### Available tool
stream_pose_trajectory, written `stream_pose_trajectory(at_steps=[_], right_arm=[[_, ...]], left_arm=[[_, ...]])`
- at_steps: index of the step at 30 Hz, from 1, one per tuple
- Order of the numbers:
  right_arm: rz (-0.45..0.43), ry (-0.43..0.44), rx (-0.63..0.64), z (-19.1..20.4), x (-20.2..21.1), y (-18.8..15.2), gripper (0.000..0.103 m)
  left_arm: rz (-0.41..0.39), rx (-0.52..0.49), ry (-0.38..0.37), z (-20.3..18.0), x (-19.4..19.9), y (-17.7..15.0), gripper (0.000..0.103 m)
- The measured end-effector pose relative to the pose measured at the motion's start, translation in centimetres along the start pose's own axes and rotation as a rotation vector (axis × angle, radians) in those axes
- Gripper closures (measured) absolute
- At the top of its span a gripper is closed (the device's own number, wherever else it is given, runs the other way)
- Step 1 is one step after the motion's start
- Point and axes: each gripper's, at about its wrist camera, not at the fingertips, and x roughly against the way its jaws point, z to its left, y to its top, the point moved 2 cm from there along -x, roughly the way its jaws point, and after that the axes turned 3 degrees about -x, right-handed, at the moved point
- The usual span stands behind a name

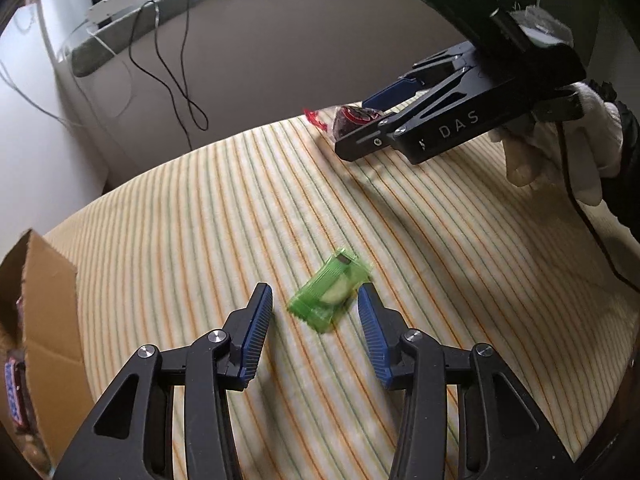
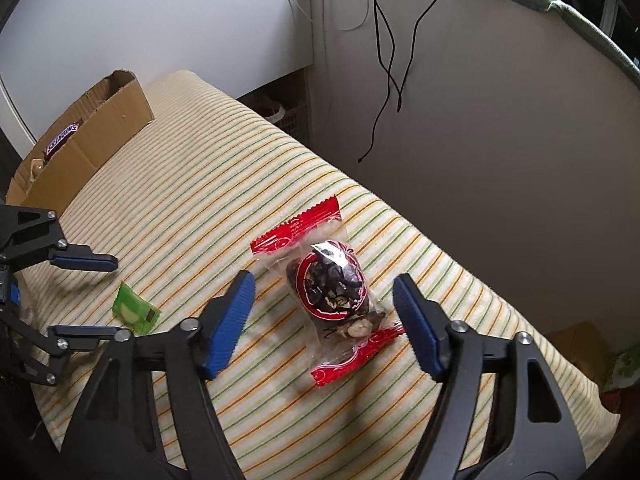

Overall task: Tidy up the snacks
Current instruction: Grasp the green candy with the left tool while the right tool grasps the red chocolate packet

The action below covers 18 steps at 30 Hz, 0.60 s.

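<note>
Left fingers (image 1: 260, 320): black arms with blue ribbed pads, standing apart on either side of the green snack packet (image 1: 330, 294); a gap shows at each pad, nothing gripped.
Left gripper (image 1: 316, 312): tilted down at the striped cloth; seen in the right wrist view at the left edge, its fingers straddling the same packet.
Right fingers (image 2: 236, 320): same black and blue build, spread wide to each side of the red-ended snack packet (image 2: 332, 292); pads clear of the wrapper, nothing held.
Right gripper (image 2: 324, 320): angled down over its packet; from the left wrist view its body carries the letters "DAS" and a green light.
Gloved hand (image 1: 560, 148): white glove, holding the right gripper's handle.
Green snack packet: small, translucent green, lying flat on the cloth, slightly blurred.
Red-ended snack packet: clear wrapper with red crimped ends, dark contents with a red ring print, lying flat near the far edge of the cloth.
Striped cloth (image 2: 200, 200): cream with orange and green lines, covering the work surface.
Cardboard box (image 2: 104, 132): open, at the cloth's left end, well apart from both packets.
Snickers bar (image 2: 64, 140): lying inside the box.
Cables (image 2: 384, 40): black, hanging down the beige panel behind.
</note>
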Motion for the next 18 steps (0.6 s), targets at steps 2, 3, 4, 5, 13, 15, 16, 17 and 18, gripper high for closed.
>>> stream_pose_trajectory(at_steps=[2, 3, 4, 5, 13, 15, 16, 17, 18], right_arm=[[0.0, 0.003, -0.002, -0.02, -0.16, -0.04, 0.034], [0.001, 0.003, -0.003, -0.05, -0.21, -0.07, 0.035], [0.002, 0.003, -0.004, -0.09, -0.21, -0.12, 0.037], [0.005, 0.001, -0.006, -0.14, -0.29, -0.17, 0.038], [0.008, -0.012, -0.026, -0.62, -0.46, -0.41, 0.054], [0.006, -0.015, -0.025, -0.65, -0.44, -0.43, 0.059], [0.005, -0.019, -0.025, -0.52, -0.44, -0.41, 0.06], [0.003, -0.027, -0.025, -0.45, -0.45, -0.37, 0.061], [0.001, -0.031, -0.024, -0.41, -0.41, -0.35, 0.062]], left_arm=[[-0.001, -0.009, -0.003, -0.18, -0.39, 0.16, 0.06], [-0.003, -0.011, -0.008, -0.22, -0.47, 0.29, 0.062], [-0.003, -0.012, -0.012, -0.06, -0.55, 0.39, 0.064], [-0.003, -0.009, -0.019, -0.07, -0.6, 0.44, 0.069], [-0.007, 0.003, -0.026, -0.67, -0.66, 0.5, 0.081], [-0.011, 0.009, -0.023, -0.77, -0.6, 0.43, 0.081], [-0.014, 0.015, -0.022, -0.8, -0.59, 0.37, 0.081], [-0.017, 0.022, -0.021, -0.81, -0.56, 0.31, 0.081], [-0.021, 0.03, -0.021, -0.8, -0.51, 0.26, 0.081]])
